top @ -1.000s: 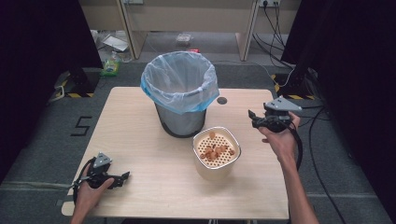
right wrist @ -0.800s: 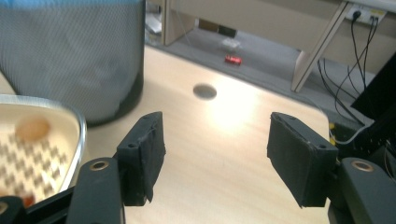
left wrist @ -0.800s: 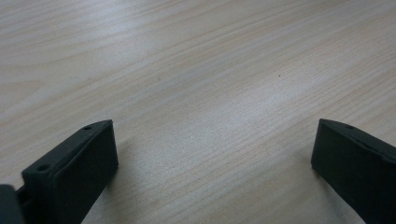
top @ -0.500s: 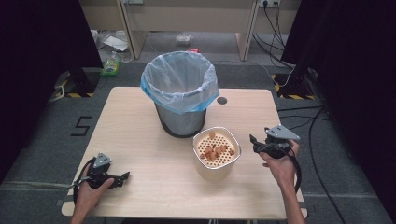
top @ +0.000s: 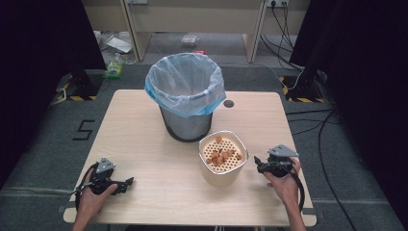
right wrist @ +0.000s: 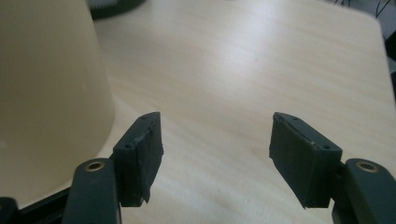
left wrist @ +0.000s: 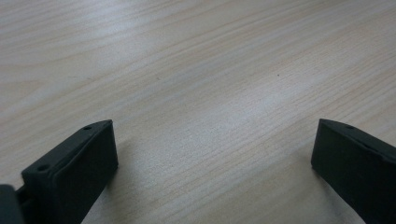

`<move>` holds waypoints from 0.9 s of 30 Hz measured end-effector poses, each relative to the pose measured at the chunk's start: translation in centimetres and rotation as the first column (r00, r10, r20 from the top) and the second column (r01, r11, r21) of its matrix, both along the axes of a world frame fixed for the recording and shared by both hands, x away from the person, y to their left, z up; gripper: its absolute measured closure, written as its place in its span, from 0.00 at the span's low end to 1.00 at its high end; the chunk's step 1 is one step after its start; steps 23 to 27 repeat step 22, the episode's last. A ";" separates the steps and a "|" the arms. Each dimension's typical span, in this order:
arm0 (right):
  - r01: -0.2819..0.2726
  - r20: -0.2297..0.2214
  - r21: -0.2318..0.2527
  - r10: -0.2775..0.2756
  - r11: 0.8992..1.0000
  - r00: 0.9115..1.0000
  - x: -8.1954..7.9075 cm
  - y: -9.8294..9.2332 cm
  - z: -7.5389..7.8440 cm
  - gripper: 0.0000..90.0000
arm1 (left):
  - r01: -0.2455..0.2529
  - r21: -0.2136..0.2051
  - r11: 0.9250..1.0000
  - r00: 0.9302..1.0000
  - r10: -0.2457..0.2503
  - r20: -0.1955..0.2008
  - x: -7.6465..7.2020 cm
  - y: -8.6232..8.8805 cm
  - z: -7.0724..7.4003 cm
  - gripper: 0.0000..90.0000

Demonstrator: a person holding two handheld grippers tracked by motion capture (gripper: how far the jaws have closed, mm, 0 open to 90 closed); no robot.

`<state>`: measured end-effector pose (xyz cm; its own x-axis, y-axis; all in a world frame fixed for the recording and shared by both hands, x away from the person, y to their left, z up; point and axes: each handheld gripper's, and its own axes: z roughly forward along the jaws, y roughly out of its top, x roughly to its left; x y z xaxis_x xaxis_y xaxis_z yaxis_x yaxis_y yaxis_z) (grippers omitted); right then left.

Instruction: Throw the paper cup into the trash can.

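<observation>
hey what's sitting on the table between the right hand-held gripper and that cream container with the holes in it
Nothing: in the high view, bare tabletop separates the right hand-held gripper from the cream container. The right gripper view shows its wall beside the open jaws.

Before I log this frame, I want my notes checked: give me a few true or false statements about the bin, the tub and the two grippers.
1. The bin has a plastic liner. True.
2. The cream tub is empty. False: small orange-brown pieces lie on its perforated insert.
3. The right gripper is shut on the tub. False: its jaws are open, with the tub just beside them.
4. The left gripper is open over the bare table. True.
5. The tub stands behind the bin. False: it stands in front, on the person's side.
</observation>
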<state>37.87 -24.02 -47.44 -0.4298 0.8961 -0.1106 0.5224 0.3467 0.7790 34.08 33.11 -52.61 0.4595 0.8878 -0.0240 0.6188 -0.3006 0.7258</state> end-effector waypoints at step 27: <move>0.008 -0.136 0.052 -0.001 0.999 0.991 0.1 0.1 -3.8 0.31 | 0.003 0.000 1.000 1.000 -0.003 0.000 0.0 0.0 0.0 0.00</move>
